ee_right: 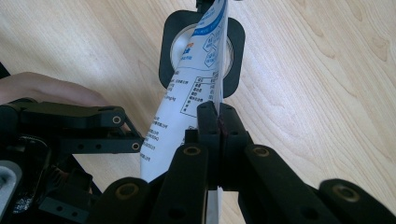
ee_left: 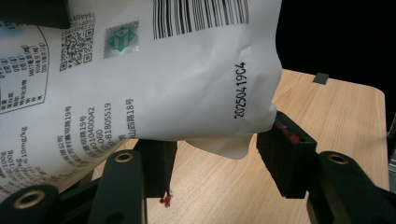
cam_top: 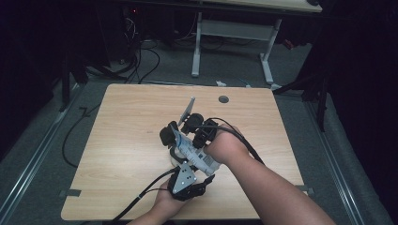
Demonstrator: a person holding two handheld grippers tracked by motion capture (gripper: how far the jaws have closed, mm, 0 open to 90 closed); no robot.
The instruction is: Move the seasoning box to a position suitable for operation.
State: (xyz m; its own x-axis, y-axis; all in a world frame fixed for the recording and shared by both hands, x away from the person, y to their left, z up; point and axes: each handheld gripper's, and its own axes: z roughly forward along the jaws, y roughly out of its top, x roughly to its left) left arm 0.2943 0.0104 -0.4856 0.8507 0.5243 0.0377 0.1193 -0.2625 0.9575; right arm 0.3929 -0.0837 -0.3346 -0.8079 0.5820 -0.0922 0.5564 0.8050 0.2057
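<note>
A white printed pouch (cam_top: 193, 153) with a barcode is held tilted above the wooden table (cam_top: 126, 112). My left gripper (ee_left: 217, 154) has the pouch's bulging lower end (ee_left: 163, 84) between its black pads, which press its sides. My right gripper (ee_right: 218, 121) is shut on the pouch's thin flat edge (ee_right: 187, 93). In the high view the left gripper (cam_top: 195, 176) comes from the near edge and the right gripper (cam_top: 190, 137) from the right. The pouch's far end points at a black square holder (ee_right: 236, 51) with a white round inside, standing on the table.
A round grommet hole (cam_top: 223, 99) sits near the table's far edge. Grey tape tabs (cam_top: 70, 192) mark the near corners. Beyond the table are cables and the white legs of a desk (cam_top: 197, 47) on the floor. Bare wood lies to the left and far side.
</note>
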